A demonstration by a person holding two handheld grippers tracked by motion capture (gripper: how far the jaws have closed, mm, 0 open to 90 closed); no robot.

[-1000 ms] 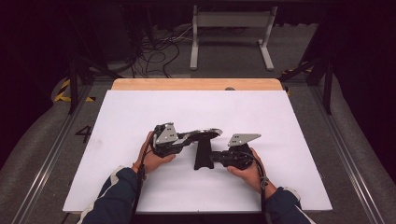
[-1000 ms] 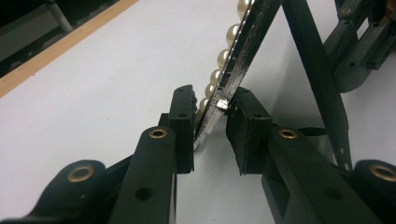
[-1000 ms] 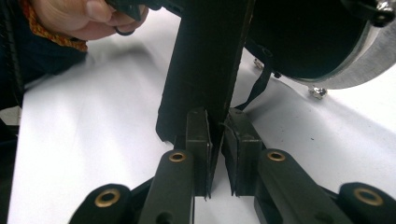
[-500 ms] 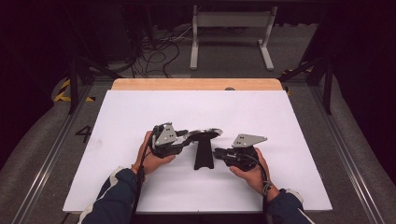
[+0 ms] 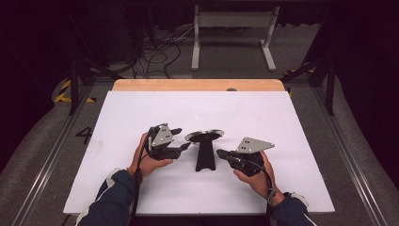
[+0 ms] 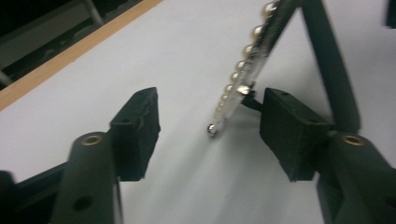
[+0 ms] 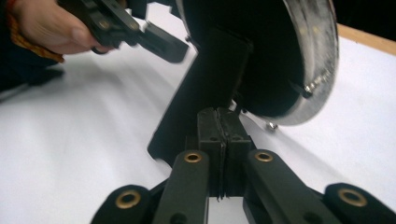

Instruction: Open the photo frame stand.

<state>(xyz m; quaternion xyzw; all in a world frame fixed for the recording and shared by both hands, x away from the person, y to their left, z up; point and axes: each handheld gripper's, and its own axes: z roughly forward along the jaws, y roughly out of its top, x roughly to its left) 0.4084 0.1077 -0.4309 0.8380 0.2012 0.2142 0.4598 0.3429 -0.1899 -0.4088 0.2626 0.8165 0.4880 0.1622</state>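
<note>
A small round mirror (image 5: 204,136) with a pearl-beaded rim (image 6: 252,51) stands on a black stand (image 5: 205,157) in the middle of the white table. My left gripper (image 5: 181,141) is just left of it and open. In the left gripper view the rim's lower edge lies between the spread jaws of my left gripper (image 6: 212,135), close to the right one. My right gripper (image 5: 220,153) is just right of the stand. Its jaws (image 7: 223,126) are shut with nothing between them, and they point at the stand (image 7: 201,88) below the mirror's dark back (image 7: 261,56).
The white sheet (image 5: 141,108) covers the table, with a wooden strip (image 5: 197,84) along its far edge. Beyond it are a dark floor, cables and a white frame (image 5: 233,33). In the right gripper view, the hand with the left gripper (image 7: 154,42) is beside the mirror.
My left gripper has drawn back to the left from the mirror's rim. My right gripper has backed off to the right from the foot of the stand. The mirror stays put.
</note>
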